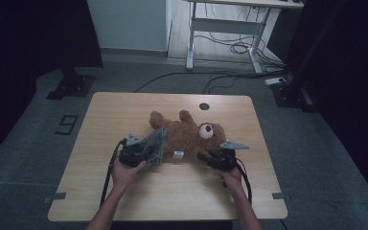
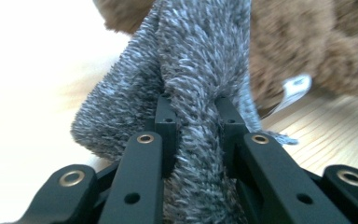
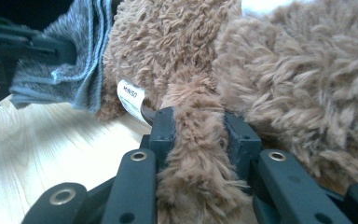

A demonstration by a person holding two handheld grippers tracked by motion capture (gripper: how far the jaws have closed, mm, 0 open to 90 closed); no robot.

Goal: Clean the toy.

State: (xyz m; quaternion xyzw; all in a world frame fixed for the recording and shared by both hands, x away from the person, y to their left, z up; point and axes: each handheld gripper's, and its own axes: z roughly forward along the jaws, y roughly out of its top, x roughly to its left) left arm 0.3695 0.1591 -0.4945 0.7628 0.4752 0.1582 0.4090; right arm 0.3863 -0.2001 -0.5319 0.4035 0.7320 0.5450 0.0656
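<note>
On the pale wooden table [image 1: 124,189], we have a shaggy brown plush teddy bear [image 1: 189,136] lying on its back near the middle, and we take the bear as our landmark. Its long axis runs across the table: the head with the pale muzzle points toward the right gripper's side, the legs toward the left gripper's side. A fuzzy grey knitted garment [image 1: 155,145] sits at the leg end of the bear, touching the brown fur there and draped toward our near edge. A small white sewn-in label [image 1: 178,154] hangs from the bear's near flank, between the two tools.

Our left gripper [image 1: 141,154] is just beside the bear's leg end, and in the left gripper view [image 2: 196,135] its black jaws are clenched on a bunched fold of the grey garment, pads pressed into the knit from both sides. Our right gripper [image 1: 211,158] is at the bear's head end; in the right gripper view [image 3: 199,140] its jaws are clamped on a brown furry limb of the bear, most likely an arm, with the label [image 3: 131,98] just past it.

We judge that the coming move turns on the garment lying along the bear's long axis: the left gripper would draw the knit along the body while the right one pins the bear against that pull
</note>
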